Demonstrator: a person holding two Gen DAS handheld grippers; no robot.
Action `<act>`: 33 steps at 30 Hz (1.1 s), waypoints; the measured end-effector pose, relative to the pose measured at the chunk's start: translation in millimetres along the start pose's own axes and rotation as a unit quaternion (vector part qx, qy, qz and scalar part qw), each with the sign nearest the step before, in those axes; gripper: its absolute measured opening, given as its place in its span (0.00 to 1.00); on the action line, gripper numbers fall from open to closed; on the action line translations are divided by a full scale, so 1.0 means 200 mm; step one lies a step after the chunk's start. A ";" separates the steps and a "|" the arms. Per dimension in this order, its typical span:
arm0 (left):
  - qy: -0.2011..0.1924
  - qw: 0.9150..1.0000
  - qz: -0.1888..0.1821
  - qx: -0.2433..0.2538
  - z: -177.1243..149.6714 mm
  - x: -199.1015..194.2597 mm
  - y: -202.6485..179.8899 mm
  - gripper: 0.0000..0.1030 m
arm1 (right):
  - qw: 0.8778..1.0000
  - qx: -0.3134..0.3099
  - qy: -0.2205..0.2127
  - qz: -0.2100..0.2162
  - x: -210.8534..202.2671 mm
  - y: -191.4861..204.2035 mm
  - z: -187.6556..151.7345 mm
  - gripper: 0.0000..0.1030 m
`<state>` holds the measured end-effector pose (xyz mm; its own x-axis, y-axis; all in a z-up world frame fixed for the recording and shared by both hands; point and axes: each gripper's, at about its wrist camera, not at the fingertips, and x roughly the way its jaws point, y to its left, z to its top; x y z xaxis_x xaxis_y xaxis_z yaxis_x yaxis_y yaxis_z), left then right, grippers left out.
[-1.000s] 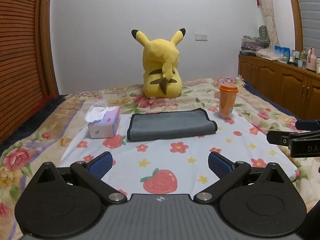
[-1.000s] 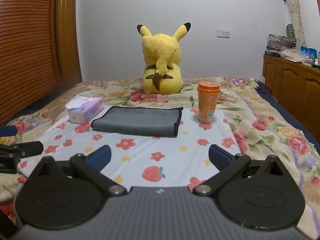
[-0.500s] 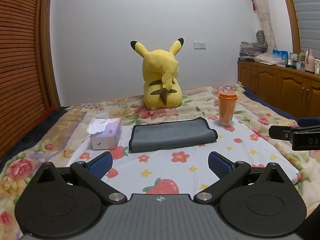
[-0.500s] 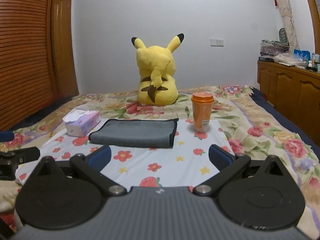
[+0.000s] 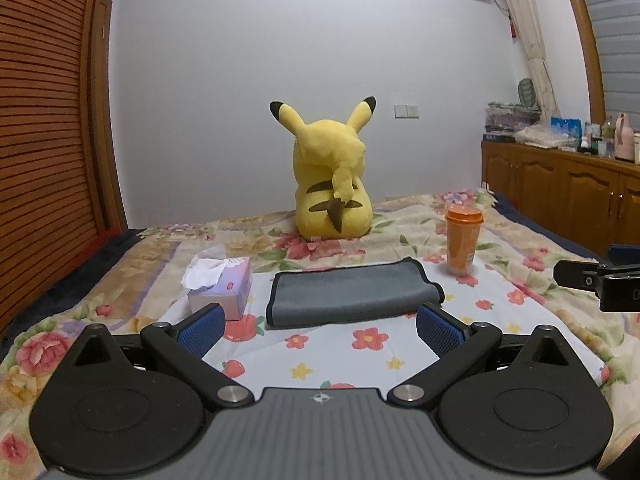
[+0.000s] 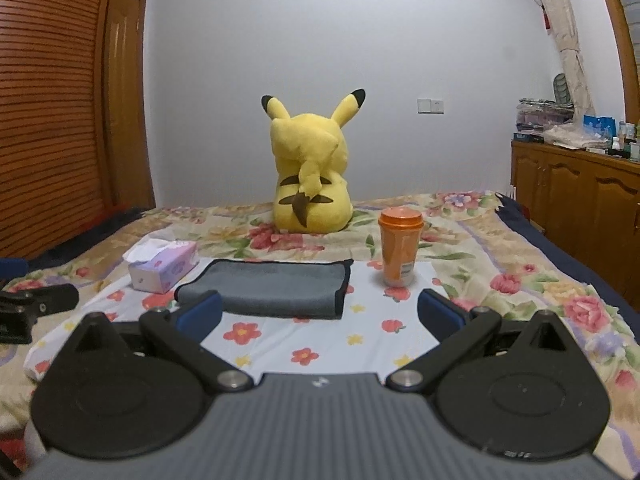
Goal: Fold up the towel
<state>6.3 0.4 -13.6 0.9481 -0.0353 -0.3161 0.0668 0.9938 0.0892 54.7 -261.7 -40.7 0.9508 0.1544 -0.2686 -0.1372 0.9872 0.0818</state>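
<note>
A grey towel lies folded into a flat rectangle on the floral bed sheet, also in the right wrist view. My left gripper is open and empty, held back from the towel's near edge. My right gripper is open and empty, also short of the towel. The right gripper's finger shows at the right edge of the left wrist view. The left gripper's finger shows at the left edge of the right wrist view.
A tissue box sits left of the towel. An orange lidded cup stands to its right. A yellow Pikachu plush sits behind. Wooden cabinets line the right wall; a slatted wooden door is on the left.
Both grippers have tilted upward and drawn back a little, so the towel and bed sit lower in both views. The towel has not moved. Both grippers stay open.
</note>
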 end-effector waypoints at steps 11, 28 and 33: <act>-0.010 1.000 0.001 -0.011 0.01 -0.01 0.03 1.00 | 1.000 0.008 -0.014 -0.010 -0.02 -0.02 0.01 1.00; -0.009 1.000 0.001 -0.013 0.00 0.00 0.04 1.00 | 1.000 0.006 -0.013 -0.012 -0.01 -0.02 0.01 1.00; -0.009 1.000 0.002 -0.013 0.00 0.00 0.04 1.00 | 1.000 0.006 -0.013 -0.012 -0.01 -0.02 0.01 1.00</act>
<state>6.7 8.7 -12.7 0.9535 -0.0328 -0.2996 0.0550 0.9963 0.0661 53.3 -265.2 -38.5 0.9609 0.1295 -0.2447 -0.1112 0.9900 0.0873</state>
